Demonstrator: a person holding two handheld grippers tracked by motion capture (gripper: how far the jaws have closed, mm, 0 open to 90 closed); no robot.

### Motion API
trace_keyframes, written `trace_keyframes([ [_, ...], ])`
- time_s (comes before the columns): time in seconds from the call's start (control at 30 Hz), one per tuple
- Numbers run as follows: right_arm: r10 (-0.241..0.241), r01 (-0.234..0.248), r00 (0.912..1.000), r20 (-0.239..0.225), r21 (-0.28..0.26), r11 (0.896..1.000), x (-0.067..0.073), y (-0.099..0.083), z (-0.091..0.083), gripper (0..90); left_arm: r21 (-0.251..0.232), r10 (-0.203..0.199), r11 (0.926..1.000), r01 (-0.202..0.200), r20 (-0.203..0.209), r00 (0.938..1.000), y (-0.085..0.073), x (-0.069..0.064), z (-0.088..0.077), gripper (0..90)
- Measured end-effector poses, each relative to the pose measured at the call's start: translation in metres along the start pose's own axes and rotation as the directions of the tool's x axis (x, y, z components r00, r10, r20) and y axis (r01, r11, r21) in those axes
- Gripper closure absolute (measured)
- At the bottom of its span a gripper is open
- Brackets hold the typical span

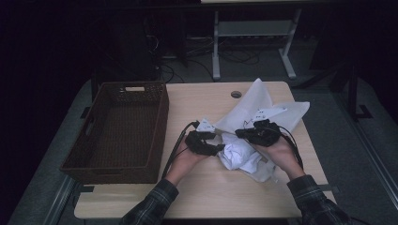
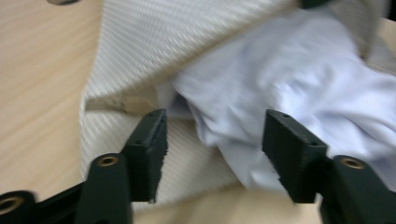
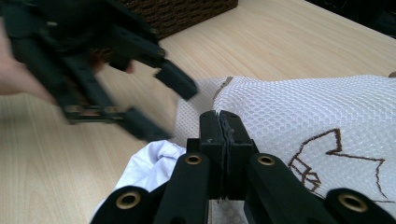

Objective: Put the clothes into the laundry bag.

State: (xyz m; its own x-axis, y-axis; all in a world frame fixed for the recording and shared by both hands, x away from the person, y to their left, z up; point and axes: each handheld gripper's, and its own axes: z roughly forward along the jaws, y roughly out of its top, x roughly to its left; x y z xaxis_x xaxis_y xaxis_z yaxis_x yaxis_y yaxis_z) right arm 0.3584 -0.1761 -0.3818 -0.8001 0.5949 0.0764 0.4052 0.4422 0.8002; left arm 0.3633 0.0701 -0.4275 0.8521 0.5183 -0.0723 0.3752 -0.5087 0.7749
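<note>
Plaid sleeves (image 1: 155, 206) are seen at the bottom edge of the high view, with both forearms reaching forward over the desk (image 1: 225, 192). Each hand carries a hand-held gripper.

Left hand-held gripper (image 1: 217, 149): jaws stand apart, nothing pressed between the pads. In the left gripper view the left hand-held gripper (image 2: 212, 140) is seen with crumpled white cloth (image 2: 299, 88) lying in and past the gap, touching or nearly touching the right-hand pad; real contact cannot be told because of blur. No grip is made.

Right hand-held gripper (image 1: 244, 132): jaws are closed. In the right gripper view the right hand-held gripper (image 3: 220, 122) is shown with pads pressed together on the edge of a white mesh bag (image 3: 308, 116); a brown line drawing is printed on the mesh. The left hand-held gripper is seen blurred at upper left of that view, just beside the bag's edge.

The mesh bag (image 1: 263, 105) is spread on the right half of the desk, one corner raised toward the far edge. The white cloth (image 1: 239, 157) is bunched at the bag's near end, between the two hands, partly inside the bag in the left gripper view.

A dark woven basket (image 1: 94, 140) sits on the left side of the desk, well apart from the bag. A round hole (image 1: 236, 94) is set near the desk's far edge.
</note>
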Motion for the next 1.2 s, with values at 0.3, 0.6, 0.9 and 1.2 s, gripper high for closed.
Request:
trace_keyframes([
  [0.3,0.008,-0.008,1.0,0.002,0.003,1.0,-0.003,-0.002,0.001,88.4,0.038,0.031,0.9986,-0.036,0.136,0.9902,-0.015,-0.027,-0.007,24.7],
  [0.6,0.012,-0.012,0.9999,-0.002,0.014,1.0,-0.003,-0.004,0.001,88.5,0.095,0.075,0.9917,-0.087,0.123,0.9895,-0.02,-0.033,0.017,51.8],
  [0.9,0.008,-0.008,1.0,-0.002,0.015,1.0,-0.003,-0.005,0.003,88.5,0.095,0.101,0.9889,-0.114,0.131,0.9862,-0.015,-0.029,0.025,88.8],
  [1.2,0.001,-0.001,1.0,-0.003,0.011,1.0,-0.001,-0.003,0.002,88.5,0.026,0.094,0.995,-0.097,0.09,0.9915,0.002,-0.023,0.013,89.1],
])
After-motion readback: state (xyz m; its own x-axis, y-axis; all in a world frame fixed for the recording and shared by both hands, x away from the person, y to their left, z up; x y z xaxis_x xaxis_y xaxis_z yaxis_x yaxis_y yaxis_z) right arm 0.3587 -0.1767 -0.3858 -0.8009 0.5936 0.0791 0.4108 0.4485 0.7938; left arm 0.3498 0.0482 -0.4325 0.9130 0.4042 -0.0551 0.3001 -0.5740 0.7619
